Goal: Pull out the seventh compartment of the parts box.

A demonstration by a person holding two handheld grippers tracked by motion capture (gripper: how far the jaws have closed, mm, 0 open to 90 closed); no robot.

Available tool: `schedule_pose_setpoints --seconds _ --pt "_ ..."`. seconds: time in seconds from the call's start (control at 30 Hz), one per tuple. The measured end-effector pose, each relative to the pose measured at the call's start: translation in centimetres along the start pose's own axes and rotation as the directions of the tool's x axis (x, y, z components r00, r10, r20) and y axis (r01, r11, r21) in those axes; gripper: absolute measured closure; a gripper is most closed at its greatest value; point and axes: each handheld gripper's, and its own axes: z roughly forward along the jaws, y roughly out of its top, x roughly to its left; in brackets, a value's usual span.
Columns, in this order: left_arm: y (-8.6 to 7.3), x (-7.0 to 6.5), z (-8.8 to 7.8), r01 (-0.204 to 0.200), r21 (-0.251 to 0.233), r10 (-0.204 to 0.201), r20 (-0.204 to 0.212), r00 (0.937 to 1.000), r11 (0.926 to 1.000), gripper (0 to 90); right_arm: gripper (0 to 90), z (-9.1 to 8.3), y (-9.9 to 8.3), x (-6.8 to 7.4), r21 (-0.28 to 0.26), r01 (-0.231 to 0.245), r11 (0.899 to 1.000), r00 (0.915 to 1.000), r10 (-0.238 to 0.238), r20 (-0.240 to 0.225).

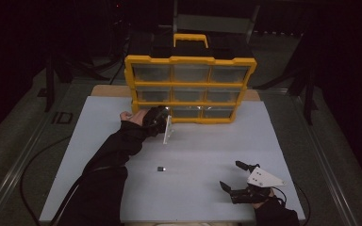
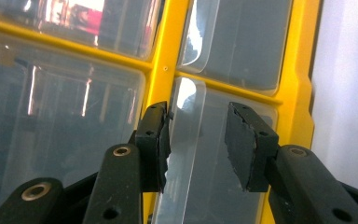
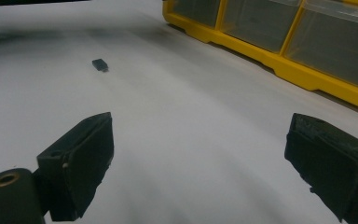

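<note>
Left gripper view has the left gripper (image 2: 196, 142) at the yellow drawer cabinet (image 1: 190, 89), bottom row, partly open jaws either side of a clear drawer's (image 2: 219, 154) raised pull tab; only the left pad touches it. No lettering is readable. Right gripper (image 1: 230, 175) rests wide open, holding nothing.

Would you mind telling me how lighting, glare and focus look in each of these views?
High view: dim surroundings, the white table sheet evenly lit, faint reflections on the yellow drawer cabinet. Left gripper view: bright glare streaks on the clear plastic drawer fronts, the left gripper sharp. Right gripper view: the right gripper in focus, the small dark block soft, a dark shadow band along the far sheet.
</note>
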Motion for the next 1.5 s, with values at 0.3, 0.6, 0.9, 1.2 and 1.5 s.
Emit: schedule_pose_setpoints --seconds 0.3,0.6,0.9,1.2,1.5 --pt "0.7 -0.1 0.1 -0.053 0.049 0.055 -0.029 0.9981 0.9974 67.6 8.1 0.0 0.0 0.1 0.002 -0.003 1.000 1.0000 0.003 -0.004" --pt "1.9 0.0 0.3 -0.096 0.131 0.099 -0.019 0.9949 0.9867 70.4 8.1 0.1 0.1 0.2 0.003 0.001 1.000 1.0000 -0.001 -0.007" --pt "1.8 -0.2 0.4 -0.104 0.130 0.109 -0.035 0.9934 0.9861 74.8 8.1 0.1 0.1 0.1 0.001 0.000 1.000 1.0000 0.000 -0.008" --pt "2.2 0.0 0.4 -0.127 0.156 0.132 -0.022 0.9910 0.9796 75.8 8.1 0.1 0.0 0.0 0.003 -0.008 1.000 0.9999 0.008 -0.005" --pt "2.4 0.2 0.3 -0.138 0.170 0.142 -0.011 0.9898 0.9757 76.0 8.1 0.0 0.0 -0.1 0.001 -0.008 1.000 1.0000 0.008 -0.004"
